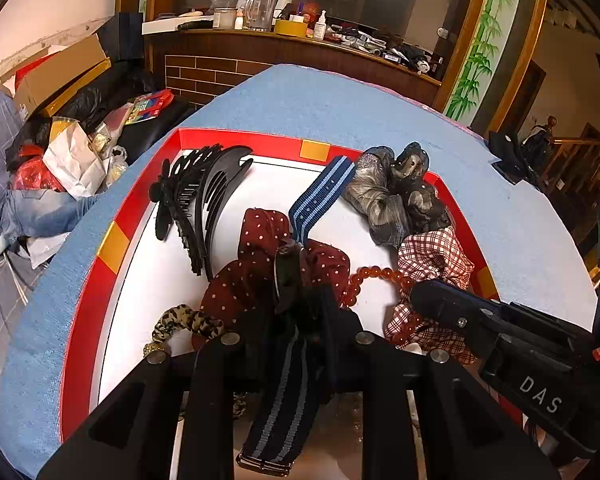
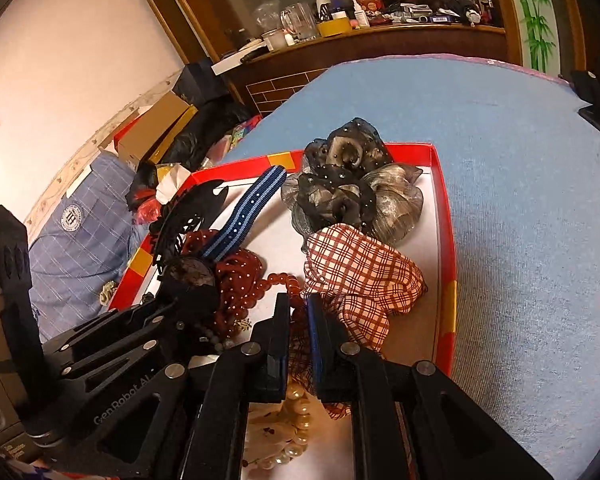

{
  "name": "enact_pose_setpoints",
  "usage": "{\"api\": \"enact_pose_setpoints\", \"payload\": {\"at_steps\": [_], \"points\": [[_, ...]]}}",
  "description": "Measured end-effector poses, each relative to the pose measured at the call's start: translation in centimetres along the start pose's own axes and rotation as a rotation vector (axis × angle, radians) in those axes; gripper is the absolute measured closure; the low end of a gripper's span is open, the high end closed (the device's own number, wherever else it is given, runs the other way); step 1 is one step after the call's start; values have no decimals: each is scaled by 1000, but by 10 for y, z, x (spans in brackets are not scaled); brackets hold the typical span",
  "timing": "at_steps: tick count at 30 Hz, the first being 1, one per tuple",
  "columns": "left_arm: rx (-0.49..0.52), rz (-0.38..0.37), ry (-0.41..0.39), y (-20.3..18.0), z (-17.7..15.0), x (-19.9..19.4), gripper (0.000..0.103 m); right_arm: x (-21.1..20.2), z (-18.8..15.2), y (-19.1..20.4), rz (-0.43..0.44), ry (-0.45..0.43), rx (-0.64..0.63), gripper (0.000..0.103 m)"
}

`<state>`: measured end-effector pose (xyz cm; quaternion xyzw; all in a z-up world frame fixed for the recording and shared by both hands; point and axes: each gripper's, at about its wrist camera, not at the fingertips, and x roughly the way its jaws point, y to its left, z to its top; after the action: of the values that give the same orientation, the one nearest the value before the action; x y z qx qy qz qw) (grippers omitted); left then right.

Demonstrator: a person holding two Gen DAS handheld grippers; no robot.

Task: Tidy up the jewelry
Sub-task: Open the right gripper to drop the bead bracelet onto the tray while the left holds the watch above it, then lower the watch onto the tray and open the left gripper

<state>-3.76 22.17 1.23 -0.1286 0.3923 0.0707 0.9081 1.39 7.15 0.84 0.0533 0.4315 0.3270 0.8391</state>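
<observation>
Left gripper point(image 1: 300, 304), lower centre of its view: fingers pinch a navy watch with blue-striped fabric strap point(image 1: 320, 196) over the maroon polka-dot scrunchie point(image 1: 252, 276). Right gripper point(image 2: 298, 312), lower centre: fingers nearly together, nipping the red-and-white checked scrunchie point(image 2: 360, 272). Both inside the red-rimmed white cardboard tray point(image 2: 446, 216) on blue cloth point(image 2: 520, 220).

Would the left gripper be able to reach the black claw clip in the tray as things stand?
Probably not right away: the left gripper is occupied by the striped watch strap. The black claw clip lies uncovered just ahead to its left.
</observation>
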Motion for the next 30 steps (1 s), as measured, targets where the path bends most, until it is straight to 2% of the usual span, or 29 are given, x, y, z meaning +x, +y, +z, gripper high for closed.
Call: {"api": "enact_pose_setpoints", "payload": {"at_steps": [11, 14, 15, 16, 20, 22, 24, 26, 28, 29, 30], "points": [[-12, -12, 7, 2, -1, 1, 78, 1, -3, 2, -18, 6, -15, 86], [-5, -15, 14, 1, -1, 2, 63, 1, -2, 2, -11, 5, -11, 79], [-4, -15, 13, 0, -1, 2, 60, 0, -2, 2, -8, 3, -9, 73], [-1, -13, 8, 0, -1, 1, 60, -2, -2, 1, 1, -2, -4, 69], [13, 18, -30, -2, -4, -9, 59, -21, 0, 0, 0, -49, 9, 60], [26, 50, -56, -5, -7, -17, 54, -32, -2, -1, 8, -73, 23, 52], [31, 80, -88, -6, -10, -27, 47, -49, -6, -4, -14, -106, 33, 48], [39, 111, -139, -8, -14, -44, 45, -63, -9, -6, -45, -135, 42, 44], [48, 134, -177, -10, -18, -59, 33, -82, -15, -6, -113, -175, 44, 36], [54, 150, -207, -11, -22, -71, 21, -91, -18, -5, -134, -189, 41, 35], [57, 162, -238, -12, -25, -81, 14, -97, -19, -4, -146, -198, 40, 30]]}}
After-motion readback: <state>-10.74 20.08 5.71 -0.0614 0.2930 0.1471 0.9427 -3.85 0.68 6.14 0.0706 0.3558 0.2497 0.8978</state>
